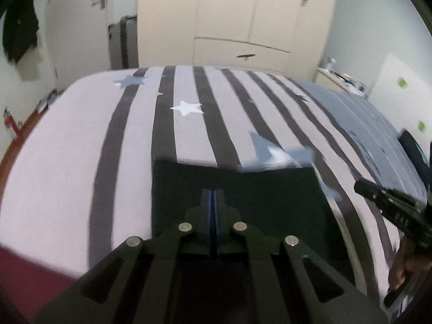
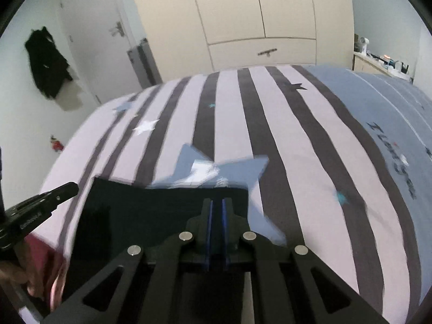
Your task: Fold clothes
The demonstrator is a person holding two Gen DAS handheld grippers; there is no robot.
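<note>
A dark folded garment point(image 1: 270, 194) lies flat on the striped bedspread point(image 1: 81, 145) near the bed's front edge; it also shows in the right wrist view point(image 2: 151, 210). My left gripper point(image 1: 215, 193) hangs over the garment's near part with its blue-lined fingers pressed together and nothing seen between them. My right gripper point(image 2: 217, 202) sits over the garment's right part, its blue pads nearly together with a thin dark gap. Each gripper shows in the other's view, the right one point(image 1: 388, 199) and the left one point(image 2: 40, 202).
The bedspread point(image 2: 297, 145) has grey stripes and star prints. A cream wardrobe point(image 1: 243, 13) stands behind the bed, a door and a grey suitcase point(image 1: 122, 43) to the left, a cluttered shelf point(image 2: 383, 62) to the right. Dark clothes hang on the left wall point(image 2: 48, 62).
</note>
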